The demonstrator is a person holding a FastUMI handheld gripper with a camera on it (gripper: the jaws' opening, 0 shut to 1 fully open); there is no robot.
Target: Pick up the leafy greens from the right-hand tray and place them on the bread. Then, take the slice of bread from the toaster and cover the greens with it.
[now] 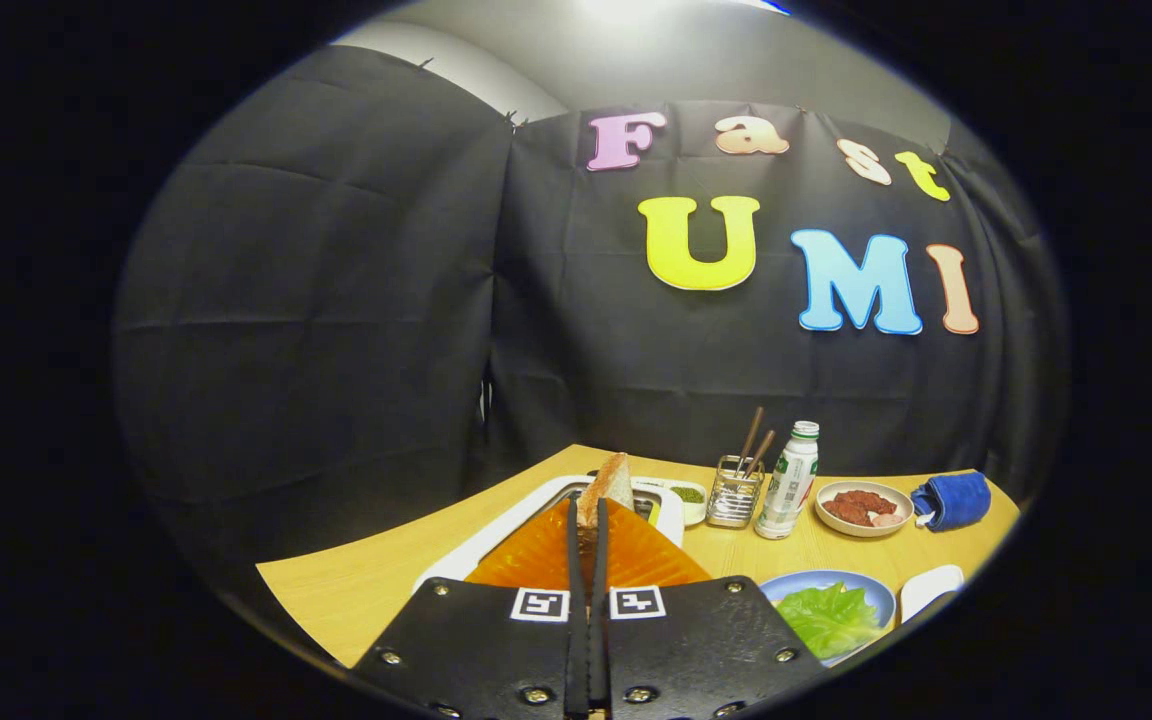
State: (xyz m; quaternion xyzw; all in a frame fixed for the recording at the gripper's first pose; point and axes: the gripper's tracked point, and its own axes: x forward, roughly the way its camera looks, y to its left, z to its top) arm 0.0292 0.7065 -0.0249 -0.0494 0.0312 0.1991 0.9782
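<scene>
My gripper (586, 503) reaches over the white toaster (496, 545), with its two fingers drawn close together. A tan bread slice (611, 482) stands on edge between the fingertips, rising above the toaster's slot, and both fingers appear to press on it. To the right of the fingers, the leafy greens (829, 617) lie spread on a blue plate (884, 593). I cannot tell whether bread lies under the greens.
Beyond the toaster on the wooden table (356, 590) stand a small dish of green bits (688, 496), a wire holder with chopsticks (735, 493), a white bottle (789, 482), a bowl of reddish food (864, 507) and a blue cloth (954, 500). A white tray corner (931, 590) sits right of the plate.
</scene>
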